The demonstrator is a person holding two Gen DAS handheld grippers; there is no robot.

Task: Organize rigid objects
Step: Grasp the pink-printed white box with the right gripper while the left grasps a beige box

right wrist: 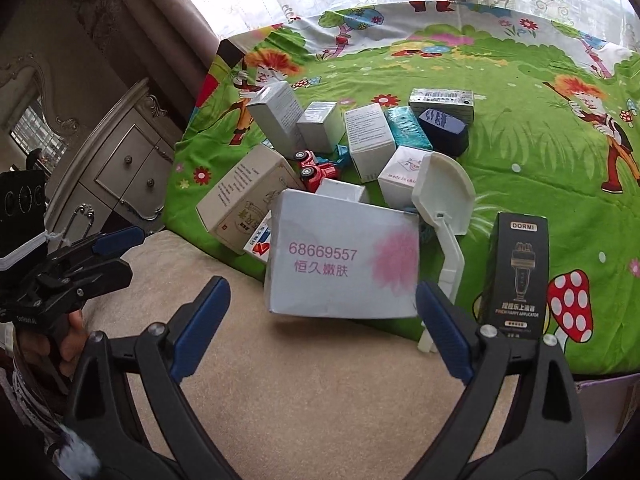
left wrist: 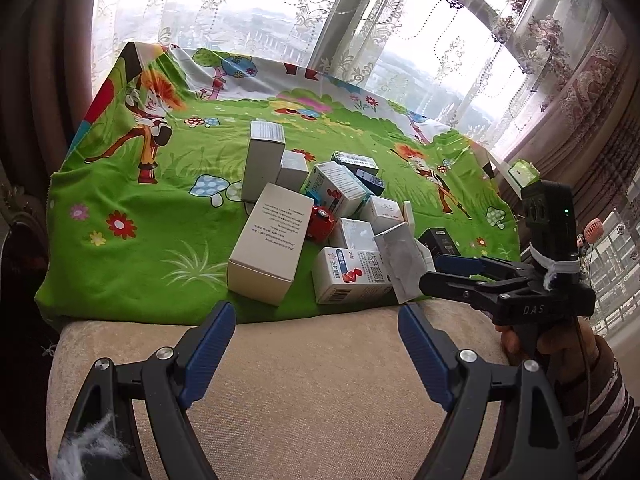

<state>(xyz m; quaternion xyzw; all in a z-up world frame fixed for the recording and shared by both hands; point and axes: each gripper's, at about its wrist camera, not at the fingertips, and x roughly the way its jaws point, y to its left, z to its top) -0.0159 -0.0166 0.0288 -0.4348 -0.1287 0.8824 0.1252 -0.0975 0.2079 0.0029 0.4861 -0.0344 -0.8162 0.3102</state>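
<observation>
Lace curtains hang across a bright window behind a beige upholstered surface, and a green cartoon-printed cloth covers its far part. On the cloth lies a jumbled cluster of small cartons. A tall grey box stands upright at the back, a long white box leans in front of it, and a red toy car sits wedged among them. Near the cloth's front edge lies a white medicine carton with red and blue print.

Seen from the right wrist, a white box with pink numbers rests at the cloth's edge, directly ahead of the right hand-held gripper, whose blue-padded jaws stand spread with nothing between them; whether its right pad touches the box I cannot tell. Just beside that box are a white plastic scoop and an upright black DORMI box.

Over bare upholstery hangs the left hand-held gripper, its jaws spread wide and empty.
</observation>
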